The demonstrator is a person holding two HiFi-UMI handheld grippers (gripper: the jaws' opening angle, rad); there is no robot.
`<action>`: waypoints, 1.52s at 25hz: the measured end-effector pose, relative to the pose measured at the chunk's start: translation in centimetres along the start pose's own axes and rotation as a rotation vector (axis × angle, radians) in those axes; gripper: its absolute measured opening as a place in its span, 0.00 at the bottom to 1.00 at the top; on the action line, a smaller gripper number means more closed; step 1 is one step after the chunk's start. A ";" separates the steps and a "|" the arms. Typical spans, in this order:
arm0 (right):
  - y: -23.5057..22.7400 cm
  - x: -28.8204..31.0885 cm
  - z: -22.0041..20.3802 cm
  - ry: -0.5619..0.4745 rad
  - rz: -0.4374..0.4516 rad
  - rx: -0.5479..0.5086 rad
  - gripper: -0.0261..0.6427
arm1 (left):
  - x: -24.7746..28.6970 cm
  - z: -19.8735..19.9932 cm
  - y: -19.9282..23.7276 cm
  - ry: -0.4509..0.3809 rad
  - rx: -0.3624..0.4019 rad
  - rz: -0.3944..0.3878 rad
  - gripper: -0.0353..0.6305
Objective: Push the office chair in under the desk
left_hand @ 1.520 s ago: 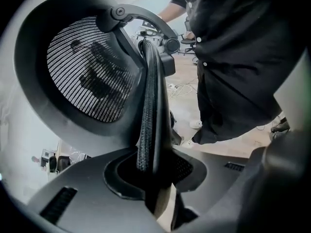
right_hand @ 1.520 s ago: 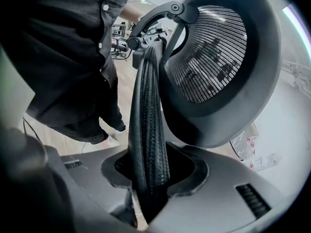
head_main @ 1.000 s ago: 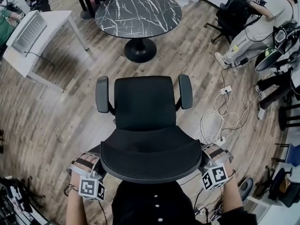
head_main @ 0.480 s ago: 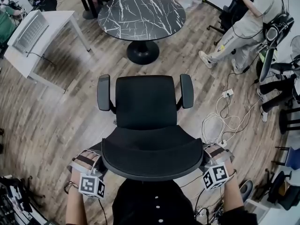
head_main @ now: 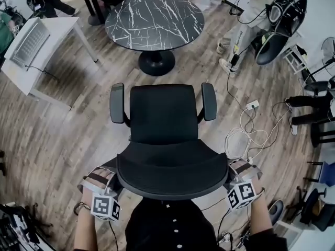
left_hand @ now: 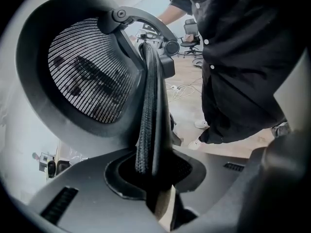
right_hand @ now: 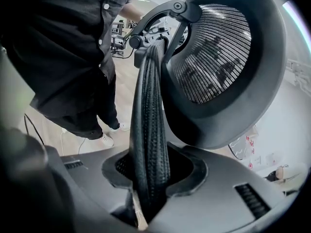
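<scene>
Office chair point(head_main: 163, 119): black, upright on the wood floor point(head_main: 63, 135), near centre.
Mesh backrest point(head_main: 172, 174) on the near side, seat point(head_main: 163, 114) beyond it, one armrest at left point(head_main: 116, 103) and one at right point(head_main: 209, 101). Seat front faces the round black marble-patterned table point(head_main: 154, 14) at far centre. The two stand well apart.

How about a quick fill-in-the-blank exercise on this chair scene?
1. The left gripper and the right gripper are each clamped on an edge of the chair's ____.
2. The black marbled table ahead of the chair is ____ in shape.
3. In the head view, white cables lie on the floor to the chair's ____.
Missing words: backrest; round; right.
</scene>
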State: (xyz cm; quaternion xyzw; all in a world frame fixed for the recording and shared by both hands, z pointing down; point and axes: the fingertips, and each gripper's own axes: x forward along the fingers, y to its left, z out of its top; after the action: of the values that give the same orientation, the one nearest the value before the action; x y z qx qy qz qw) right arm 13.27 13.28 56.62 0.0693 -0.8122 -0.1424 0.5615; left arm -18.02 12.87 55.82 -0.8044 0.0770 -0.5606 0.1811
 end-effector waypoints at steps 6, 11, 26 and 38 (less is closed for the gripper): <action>-2.2 0.5 -0.6 -0.001 -0.012 -0.004 0.25 | 1.0 -0.3 2.2 -0.006 0.007 0.004 0.21; -4.1 0.8 -1.7 0.004 -0.019 -0.001 0.26 | 1.8 0.1 3.9 -0.004 0.005 0.006 0.20; -8.4 1.7 -4.3 -0.002 -0.014 -0.038 0.25 | 4.2 1.0 7.4 0.005 -0.017 0.008 0.20; -12.5 2.3 -5.9 -0.017 -0.013 -0.077 0.25 | 5.5 1.4 10.5 0.023 -0.050 0.010 0.20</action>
State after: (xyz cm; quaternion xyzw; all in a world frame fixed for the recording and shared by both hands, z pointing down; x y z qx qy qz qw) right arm 17.29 -0.11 56.77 0.0517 -0.8105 -0.1777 0.5557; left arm -13.91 1.69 56.27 -0.8019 0.0969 -0.5666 0.1629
